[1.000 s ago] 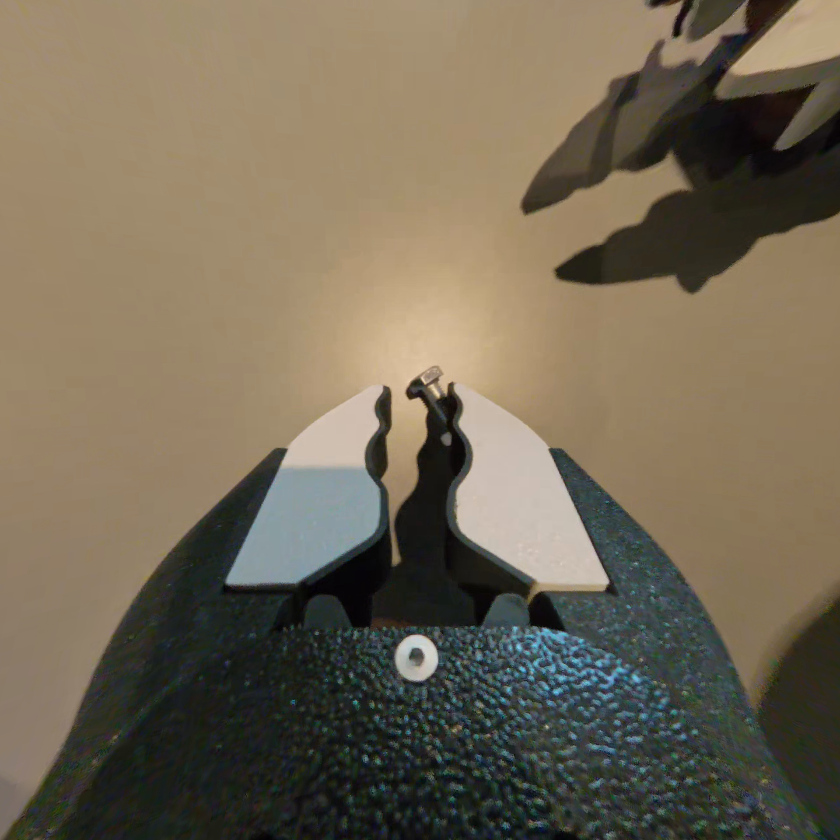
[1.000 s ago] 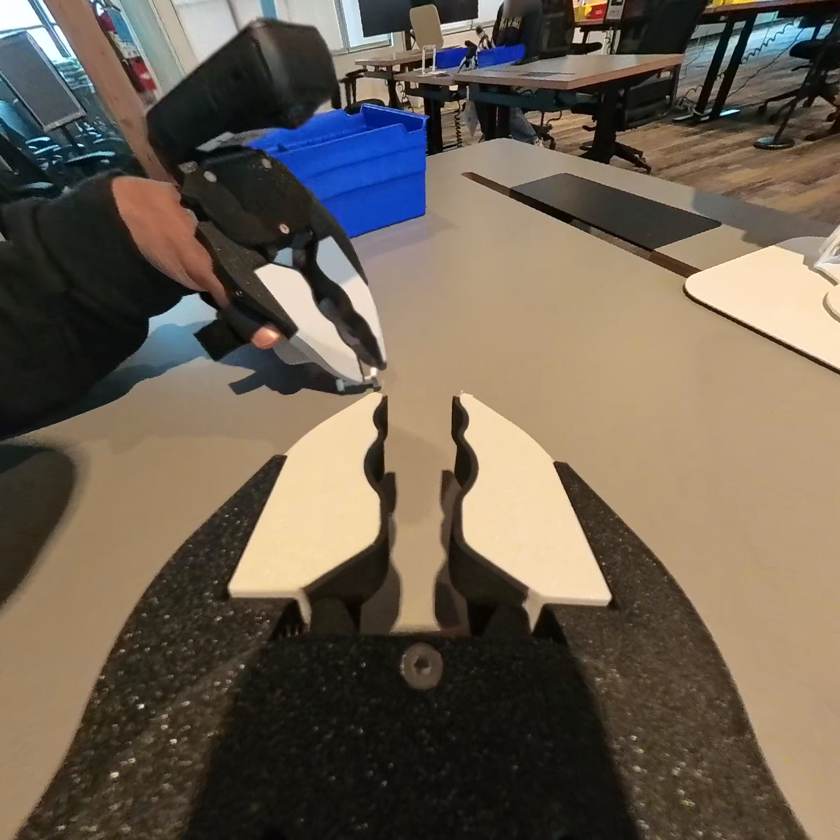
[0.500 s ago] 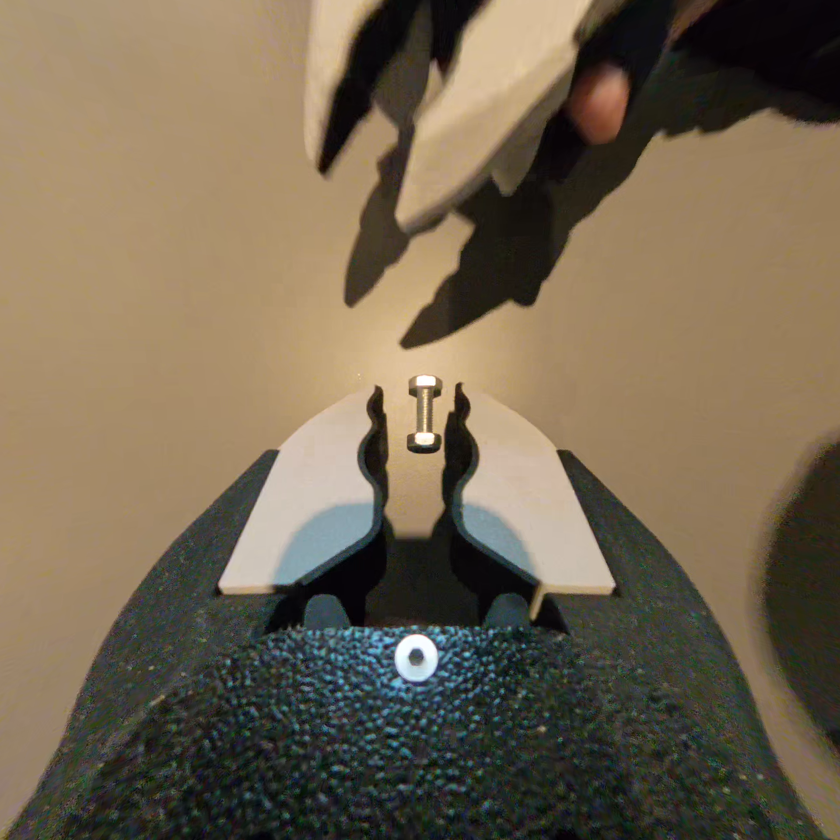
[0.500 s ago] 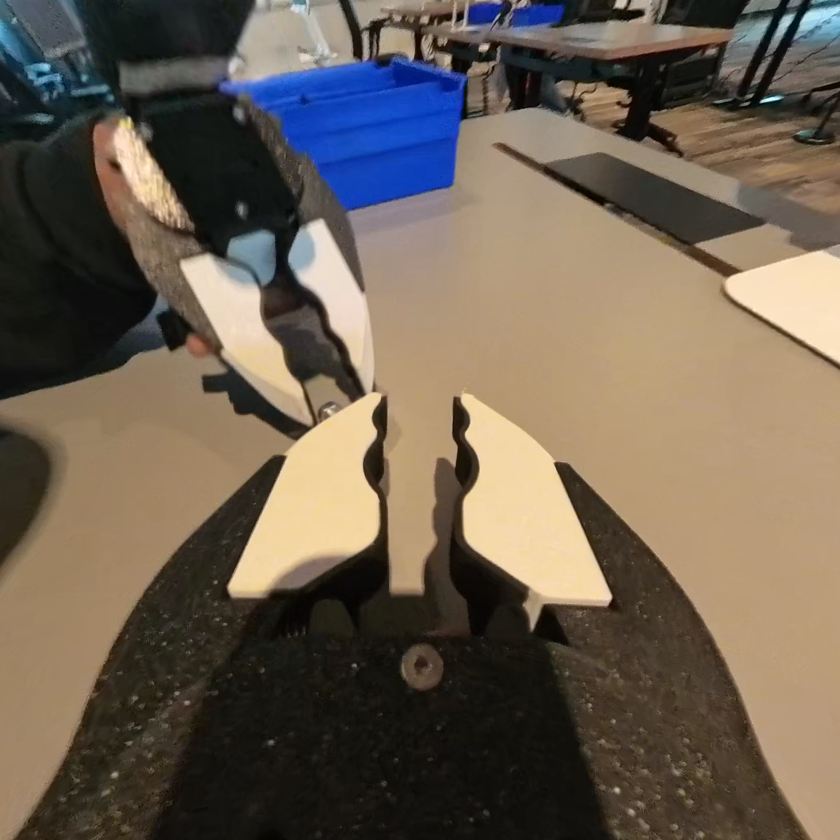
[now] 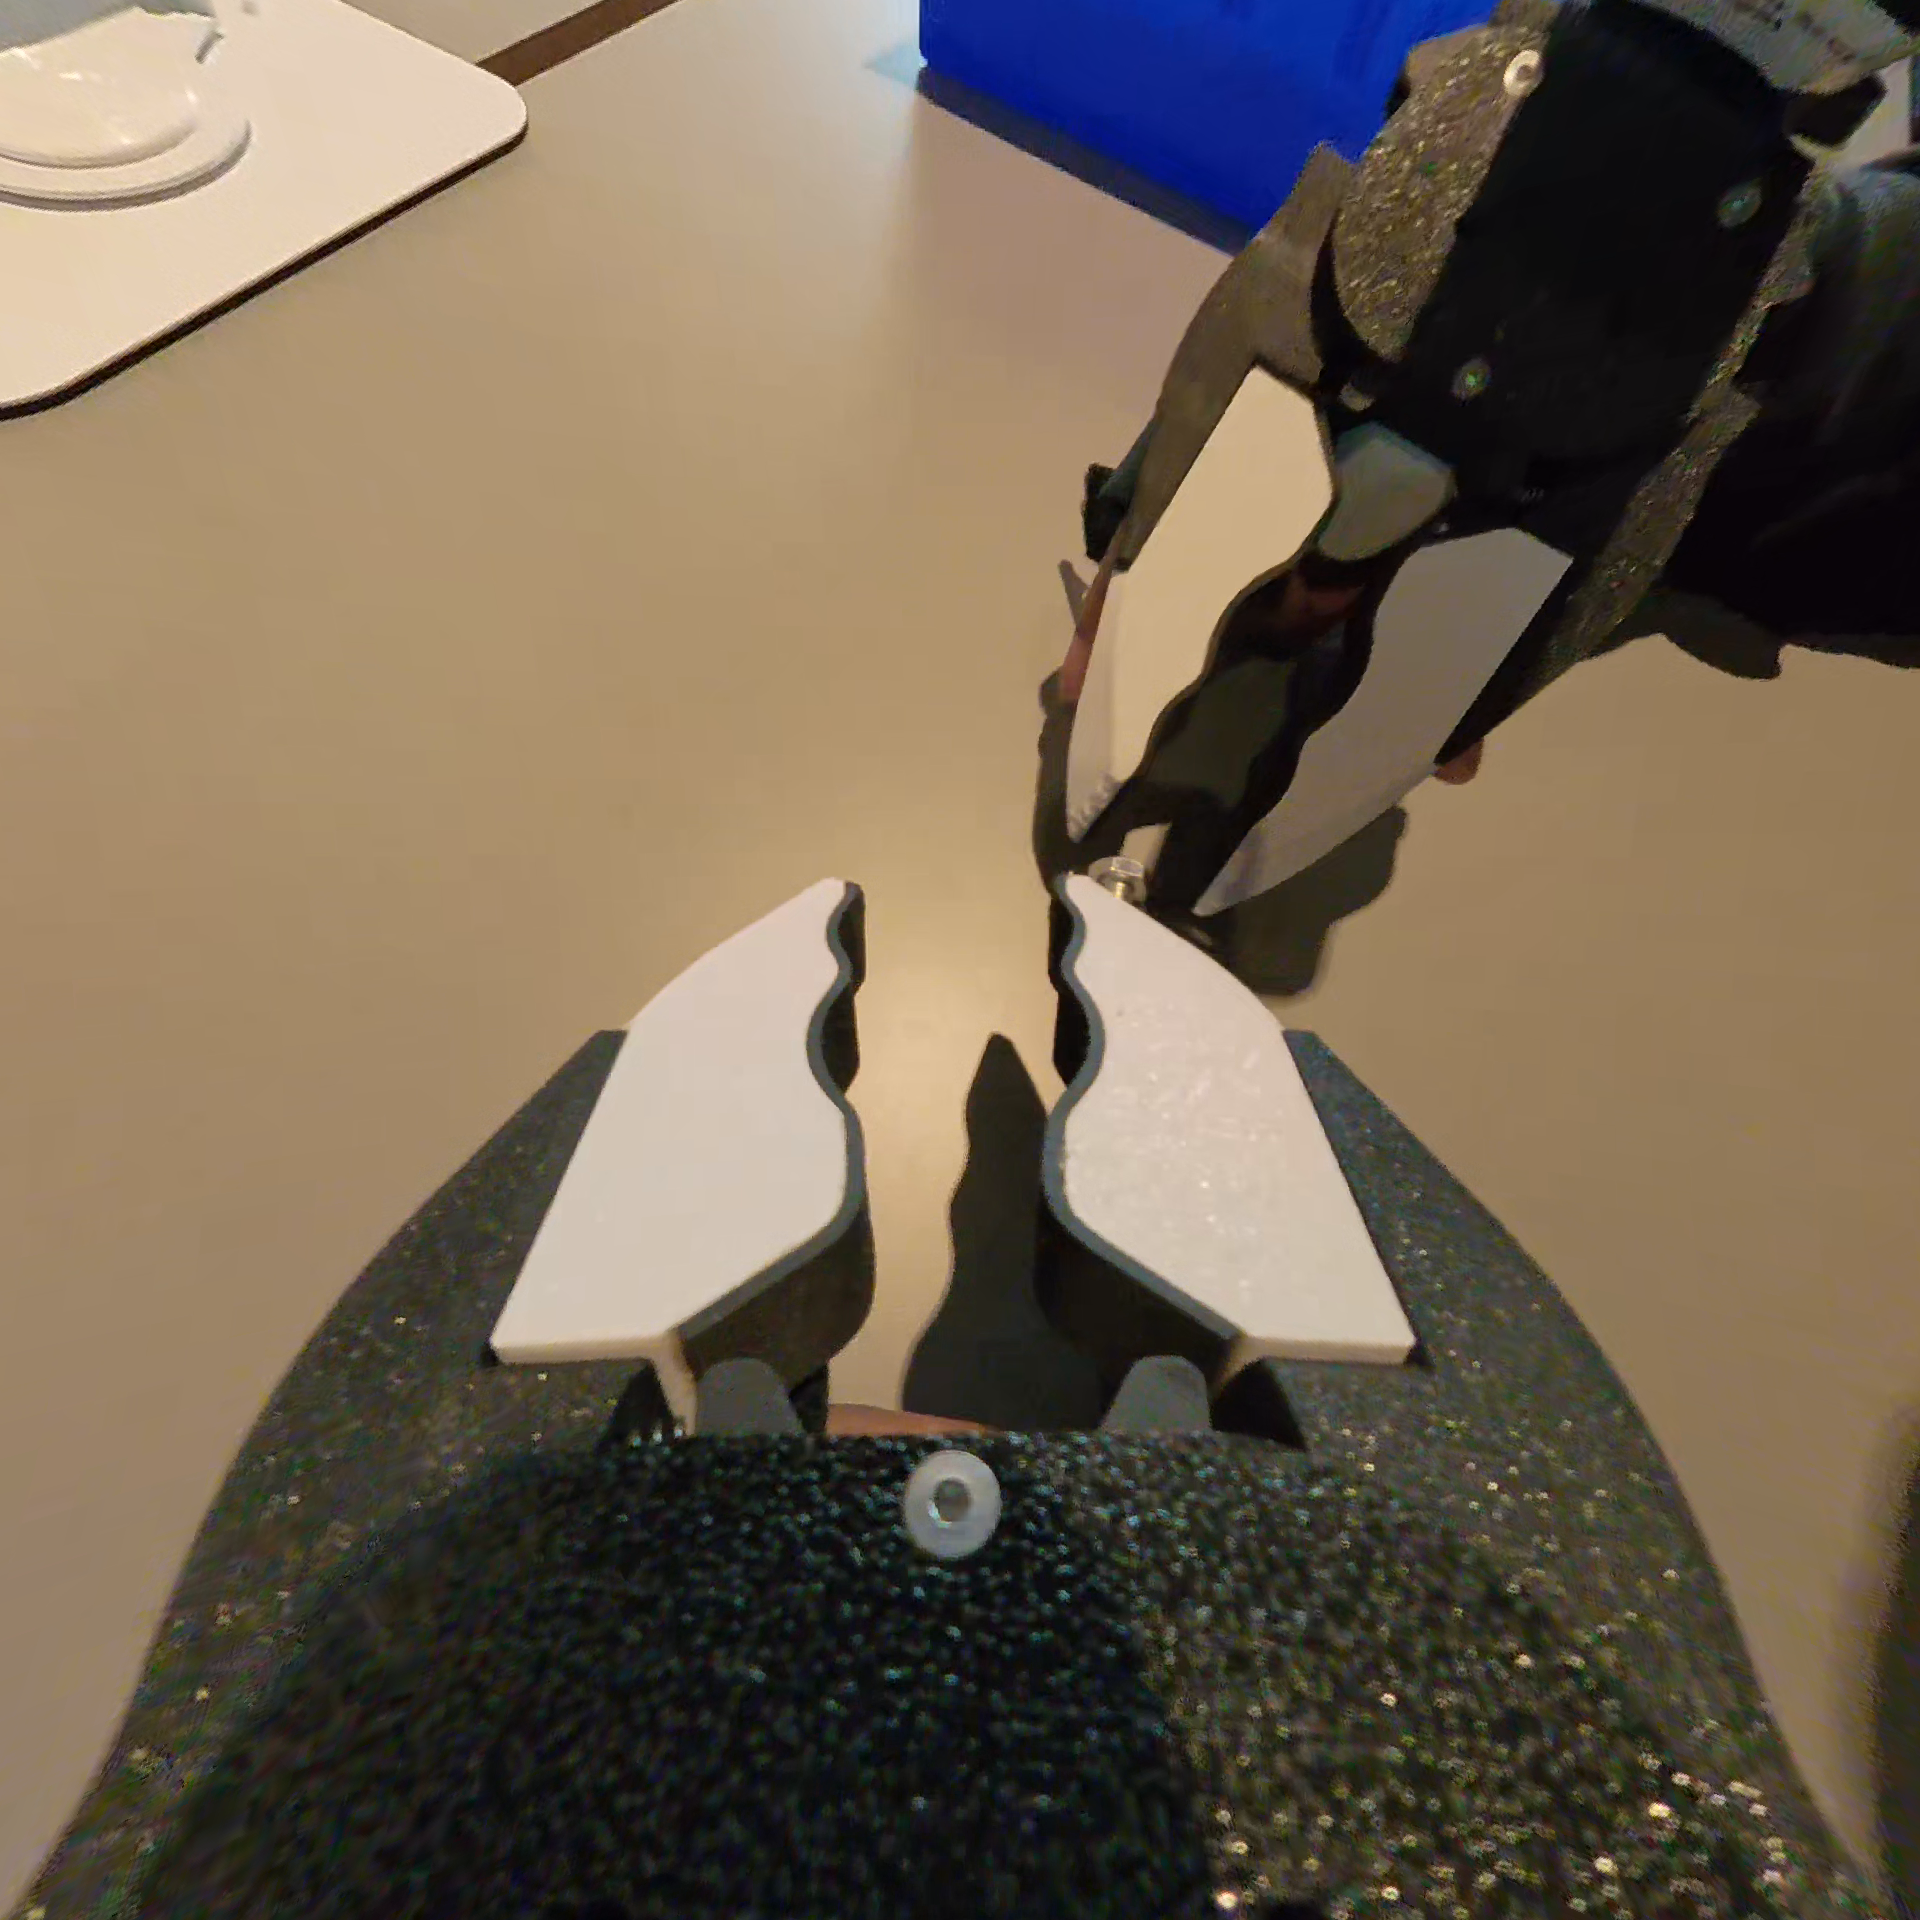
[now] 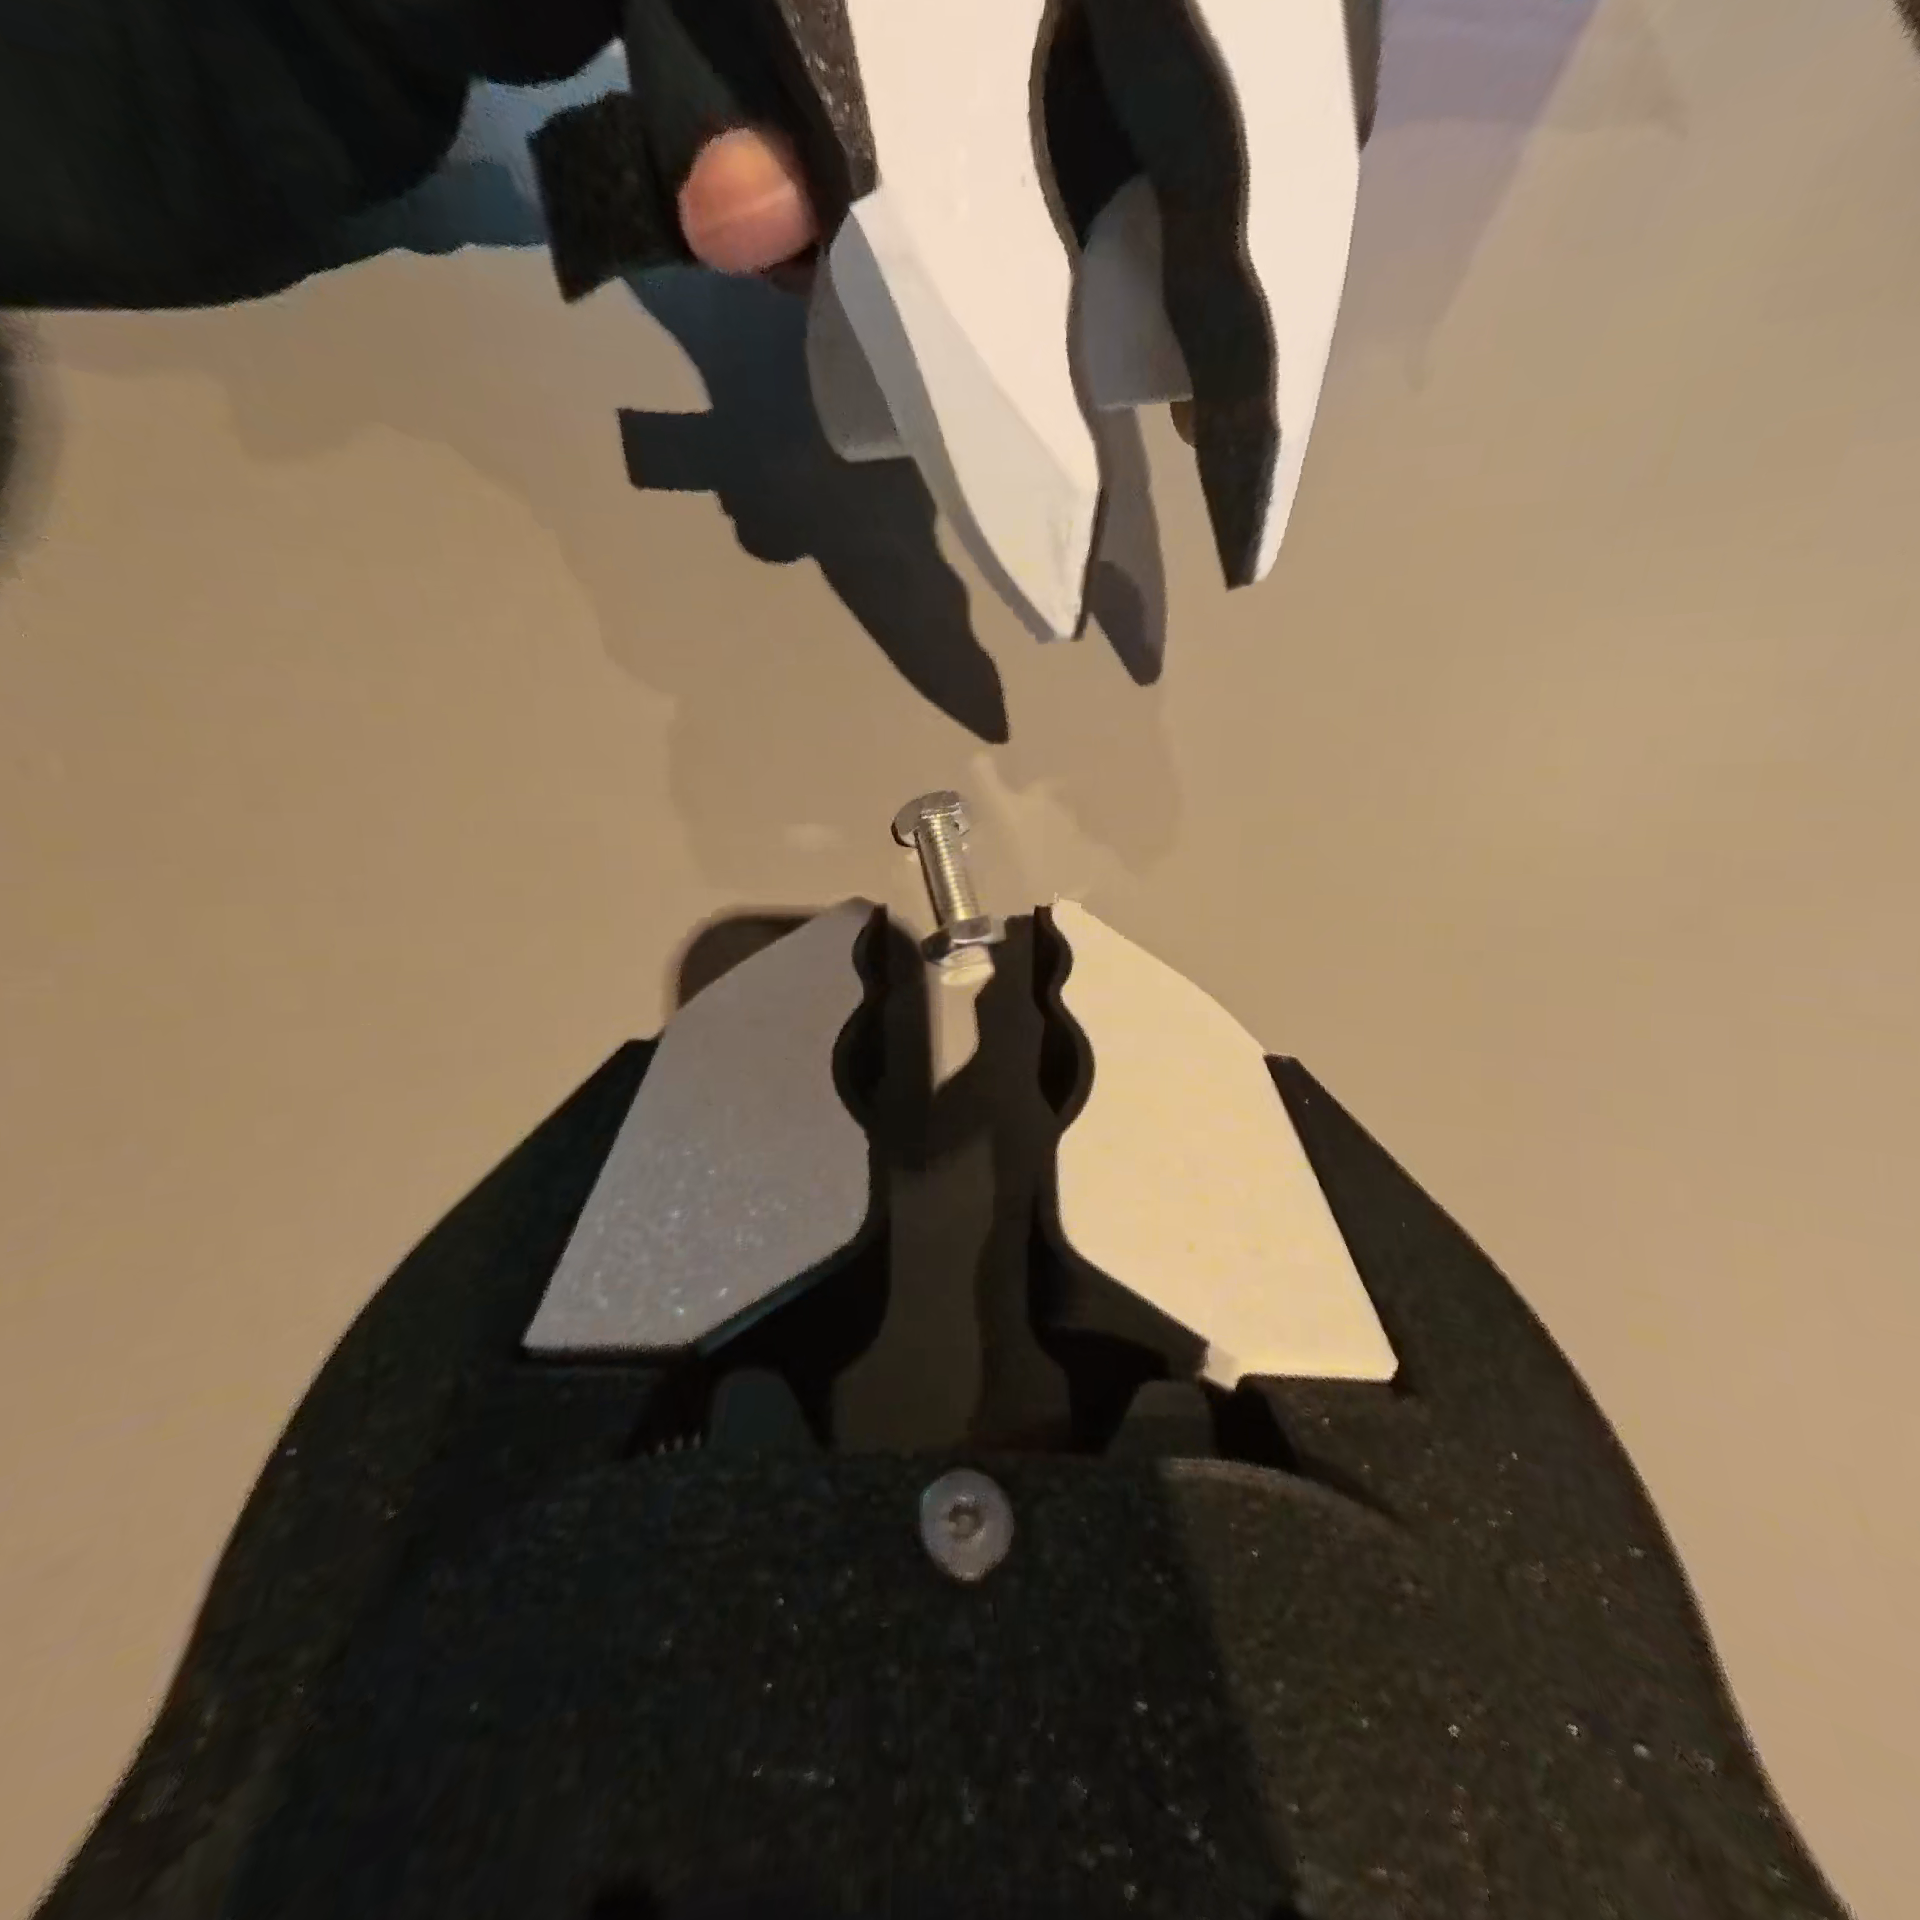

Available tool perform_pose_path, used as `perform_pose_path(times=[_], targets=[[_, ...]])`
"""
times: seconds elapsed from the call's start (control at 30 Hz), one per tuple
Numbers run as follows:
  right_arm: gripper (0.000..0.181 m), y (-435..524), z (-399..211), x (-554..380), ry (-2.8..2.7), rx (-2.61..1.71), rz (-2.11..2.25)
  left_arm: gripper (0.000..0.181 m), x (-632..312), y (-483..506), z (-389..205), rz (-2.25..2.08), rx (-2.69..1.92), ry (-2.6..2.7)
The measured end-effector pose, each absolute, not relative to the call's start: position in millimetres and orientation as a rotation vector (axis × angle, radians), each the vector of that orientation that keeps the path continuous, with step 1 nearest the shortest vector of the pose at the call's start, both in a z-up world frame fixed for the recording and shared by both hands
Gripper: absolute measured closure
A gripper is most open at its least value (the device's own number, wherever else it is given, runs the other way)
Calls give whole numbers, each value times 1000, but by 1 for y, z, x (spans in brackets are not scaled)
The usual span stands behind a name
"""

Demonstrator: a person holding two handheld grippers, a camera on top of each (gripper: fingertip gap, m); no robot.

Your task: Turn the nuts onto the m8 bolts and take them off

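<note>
Right gripper (image 6: 961, 920) nearest, white fingers parted, gripping nothing. Small silver steel bolt with hex nut threaded on (image 6: 943, 894) lies flat on tan table (image 6: 312, 831), nut end between right gripper's fingertips, head pointing away. Beyond bolt, left gripper (image 6: 1164, 603) hangs above table, fingers spread, empty. Farther behind bolt: blue plastic bin (image 5: 1143, 94), white flat board (image 5: 260, 177).

Right gripper (image 6: 961, 914), black body with white fingers, jaws parted, over a tan tabletop (image 6: 312, 727). Silver threaded bolt (image 6: 943, 878) lies between the fingertips, a silver hex nut (image 6: 958, 940) at its near end. Left gripper (image 6: 1153, 582) hangs at 12 o'clock, jaws parted, apart from the bolt.
</note>
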State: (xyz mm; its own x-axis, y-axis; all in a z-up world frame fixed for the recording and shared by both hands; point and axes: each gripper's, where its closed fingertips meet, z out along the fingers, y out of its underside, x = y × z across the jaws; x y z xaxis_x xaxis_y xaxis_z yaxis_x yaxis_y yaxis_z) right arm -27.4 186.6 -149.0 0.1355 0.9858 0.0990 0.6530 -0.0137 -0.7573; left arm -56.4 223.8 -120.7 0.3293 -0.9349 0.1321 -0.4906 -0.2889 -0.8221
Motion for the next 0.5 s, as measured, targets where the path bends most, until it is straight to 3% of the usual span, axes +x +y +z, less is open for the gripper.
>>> perform_pose_path(times=[0.5], targets=[[167, 200, -152, -28, -1502, -1831, 601, 149, -52, 242, -116, -931, -1936, 1022]])
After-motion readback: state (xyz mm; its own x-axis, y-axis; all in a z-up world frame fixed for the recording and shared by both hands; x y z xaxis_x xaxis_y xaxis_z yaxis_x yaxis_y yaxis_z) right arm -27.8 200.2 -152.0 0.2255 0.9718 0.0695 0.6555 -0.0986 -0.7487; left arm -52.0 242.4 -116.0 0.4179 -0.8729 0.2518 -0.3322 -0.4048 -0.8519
